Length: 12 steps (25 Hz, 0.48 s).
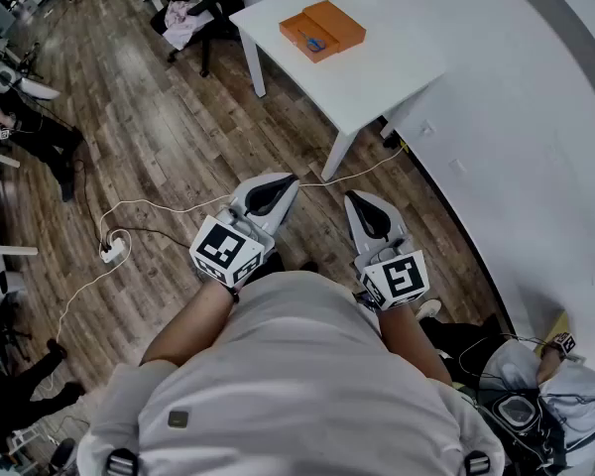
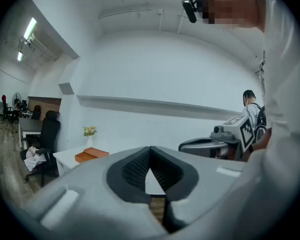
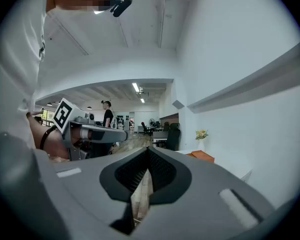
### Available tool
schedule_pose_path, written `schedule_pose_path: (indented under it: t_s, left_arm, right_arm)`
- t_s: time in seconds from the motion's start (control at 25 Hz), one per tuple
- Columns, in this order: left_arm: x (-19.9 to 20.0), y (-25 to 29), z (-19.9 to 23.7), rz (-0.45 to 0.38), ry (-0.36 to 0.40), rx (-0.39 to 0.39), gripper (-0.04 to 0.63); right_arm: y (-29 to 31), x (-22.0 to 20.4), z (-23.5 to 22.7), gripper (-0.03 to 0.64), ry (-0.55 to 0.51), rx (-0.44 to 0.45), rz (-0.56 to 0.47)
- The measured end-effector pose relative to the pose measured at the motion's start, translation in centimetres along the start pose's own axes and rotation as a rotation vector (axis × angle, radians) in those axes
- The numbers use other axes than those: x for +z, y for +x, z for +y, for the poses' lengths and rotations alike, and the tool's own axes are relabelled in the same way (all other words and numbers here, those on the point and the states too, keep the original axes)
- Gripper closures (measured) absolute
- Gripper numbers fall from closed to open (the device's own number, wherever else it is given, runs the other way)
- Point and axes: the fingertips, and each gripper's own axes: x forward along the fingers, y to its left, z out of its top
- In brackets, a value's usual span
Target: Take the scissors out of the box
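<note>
Wood floor [image 1: 178, 147] below; left claw [image 1: 283, 184], right claw [image 1: 362, 206] level, closed, empty.

A white tabletop [image 1: 377, 67] stands at about 1 o'clock in the head view, on a wood-plank floor [image 1: 159, 137]. An orange box [image 1: 322, 30] lies on it toward its 11 o'clock corner (well clear of the near edge). In the left gripper view a small vase of flowers [image 2: 90, 132] stands just beyond the box. On the floor at 9 o'clock, a white cable [image 1: 159, 203] runs to a power strip [image 1: 114, 250].
</note>
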Motion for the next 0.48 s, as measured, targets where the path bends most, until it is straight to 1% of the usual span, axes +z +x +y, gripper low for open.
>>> schedule_pose_path:
  t_s: [0.32, 0.48]
  left_arm:
    - [-0.4, 0.0, 1.2, 0.003, -0.007, 0.004, 0.591]
    - [-0.5, 0.0, 2.0, 0.006, -0.015, 0.008, 0.591]
  right_arm:
    - [1.1, -0.3, -0.1, 0.606, 0.014, -0.001, -0.001]
    - [2.0, -0.7, -0.1, 0.606, 0.027, 0.006, 0.014]
